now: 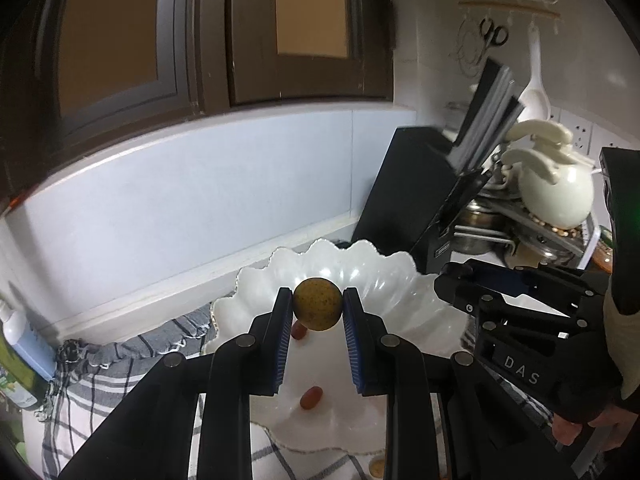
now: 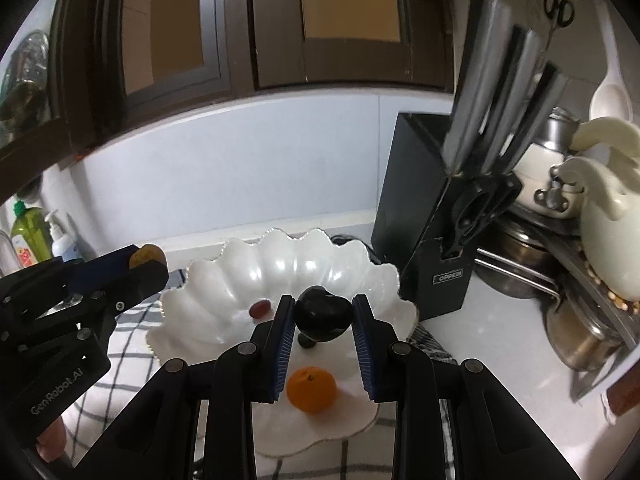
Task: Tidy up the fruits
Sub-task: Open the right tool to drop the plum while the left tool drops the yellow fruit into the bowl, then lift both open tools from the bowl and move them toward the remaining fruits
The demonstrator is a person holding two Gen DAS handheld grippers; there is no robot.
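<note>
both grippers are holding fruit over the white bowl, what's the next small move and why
Probably lower both grippers toward the scalloped white bowl before opening. The left gripper is shut on a round yellow-brown fruit, the right gripper on a dark plum-like fruit, and both hang above the bowl; dropping from here might make them bounce.

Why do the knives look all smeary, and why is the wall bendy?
Left wrist view: the knife handles are streaked by motion blur, while the yellow-brown fruit stays sharp; the fisheye lens curves the wall. Right wrist view: the same smear and bend, with bright glare on the white bowl.
</note>
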